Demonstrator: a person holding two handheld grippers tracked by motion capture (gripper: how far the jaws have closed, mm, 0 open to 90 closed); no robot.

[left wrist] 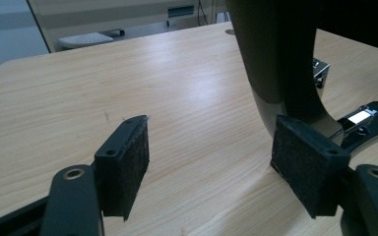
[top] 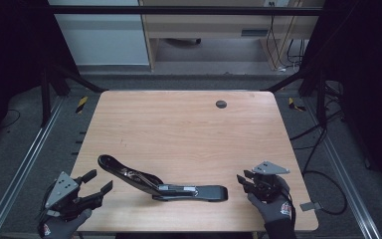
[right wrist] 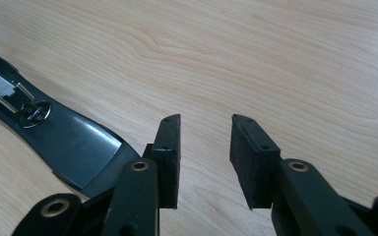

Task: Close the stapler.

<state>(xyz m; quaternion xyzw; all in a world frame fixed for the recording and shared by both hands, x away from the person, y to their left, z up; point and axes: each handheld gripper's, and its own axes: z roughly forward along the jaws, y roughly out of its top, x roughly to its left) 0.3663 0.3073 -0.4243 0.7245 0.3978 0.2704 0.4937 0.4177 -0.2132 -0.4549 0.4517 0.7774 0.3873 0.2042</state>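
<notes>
The stapler (top: pixel 161 183) lies near the front edge of the table (top: pixel 189 124), between my two grippers. It is black and swung wide open: the base lies flat and stretches toward my right, with a rounded glossy end, while the top arm rises at a slant toward my left and ends in a curved tip. Where the two parts meet there is a strip of bright metal, and in my right gripper view the stapler (right wrist: pixel 64 135) shows a small round rivet and a silvery plate set into the shiny black base.

My left gripper (top: pixel 95 185) is released, jaws standing wide with nothing pressed between the pads. In its own view the raised arm of the stapler (left wrist: pixel 280 64) stands just behind the right-hand pad (left wrist: pixel 307 164); I cannot tell whether the pad touches it. The arm runs out of the top of that view, so its tip is cut off there.

My right gripper (top: pixel 244 180) sits just beside the rounded end of the base, jaws parted about halfway and empty, bare wood showing in the gap. Its left pad (right wrist: pixel 170 157) covers the very end of the base, and the hinge end is cut off by the picture's left edge.

The hinge details are too small to make out in the high view.
</notes>
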